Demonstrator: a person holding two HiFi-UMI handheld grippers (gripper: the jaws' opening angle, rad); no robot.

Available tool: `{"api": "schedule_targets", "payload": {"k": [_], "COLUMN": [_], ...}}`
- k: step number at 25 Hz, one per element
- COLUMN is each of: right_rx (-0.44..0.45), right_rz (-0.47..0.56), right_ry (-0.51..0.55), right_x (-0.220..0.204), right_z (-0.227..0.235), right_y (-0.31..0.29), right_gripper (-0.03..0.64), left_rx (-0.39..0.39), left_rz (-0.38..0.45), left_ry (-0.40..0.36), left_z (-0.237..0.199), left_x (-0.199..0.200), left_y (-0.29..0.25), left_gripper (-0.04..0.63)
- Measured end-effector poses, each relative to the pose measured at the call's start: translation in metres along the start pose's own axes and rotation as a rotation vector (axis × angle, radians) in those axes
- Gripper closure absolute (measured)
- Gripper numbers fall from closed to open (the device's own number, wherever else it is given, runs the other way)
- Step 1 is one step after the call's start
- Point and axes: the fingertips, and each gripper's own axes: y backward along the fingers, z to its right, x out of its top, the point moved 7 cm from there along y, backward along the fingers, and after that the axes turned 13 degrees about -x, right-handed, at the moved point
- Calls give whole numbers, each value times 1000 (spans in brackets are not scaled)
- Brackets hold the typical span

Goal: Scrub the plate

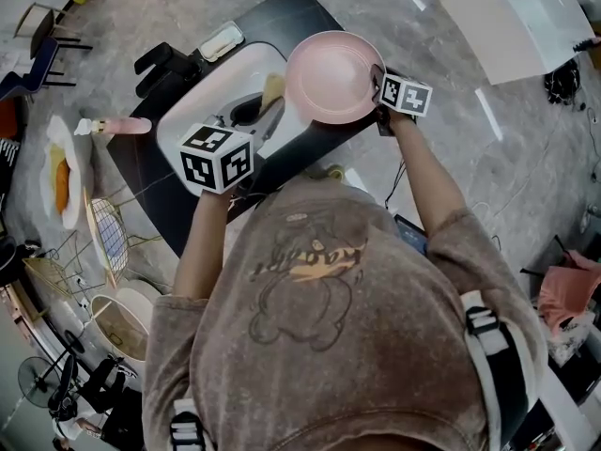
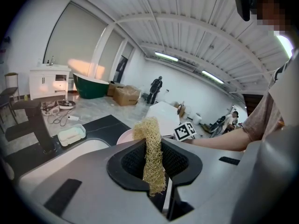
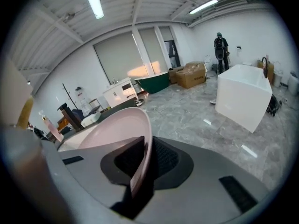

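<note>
Pink plate (image 1: 333,75) sits top centre of head view, above the sink (image 1: 202,97), rim clamped in R gripper (image 1: 379,90). L gripper (image 2: 156,171) pinches loofah scrubber (image 2: 150,146). Plate prob. stiff, glossy, slippery wet, breakable. Keep the rim hold firm & scrub w/ light pressure.

Overhead and jaw-level views, plate (image 1: 333,76) shared

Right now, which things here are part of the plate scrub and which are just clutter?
In the job:
- pink plate, clamped in right gripper
- loofah scrubber, clamped in left gripper
- sink

Lying about:
- soap dish
- pink bottle
- wire rack
- white box
</note>
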Motion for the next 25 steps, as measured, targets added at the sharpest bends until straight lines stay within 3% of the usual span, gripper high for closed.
{"api": "schedule_targets", "payload": {"k": [4, 7, 11, 19, 25], "right_rx": [-44, -44, -27, 103, 185], "right_rz": [-37, -41, -5, 129, 204], "right_ry": [99, 100, 106, 161, 171], "right_x": [-5, -6, 6, 41, 43], "right_z": [1, 3, 3, -8, -16], "right_y": [-4, -3, 6, 65, 131], "right_gripper": [544, 485, 474, 474, 480], "left_rx": [-10, -24, -44, -107, -165], "left_rz": [0, 0, -3, 9, 9], "left_ry": [5, 6, -3, -33, -69], "left_z": [-2, -3, -7, -8, 1], "left_x": [-1, -1, 1, 8, 17], "left_y": [-4, -8, -14, -42, -62], "left_gripper": [518, 518, 518, 518, 518]}}
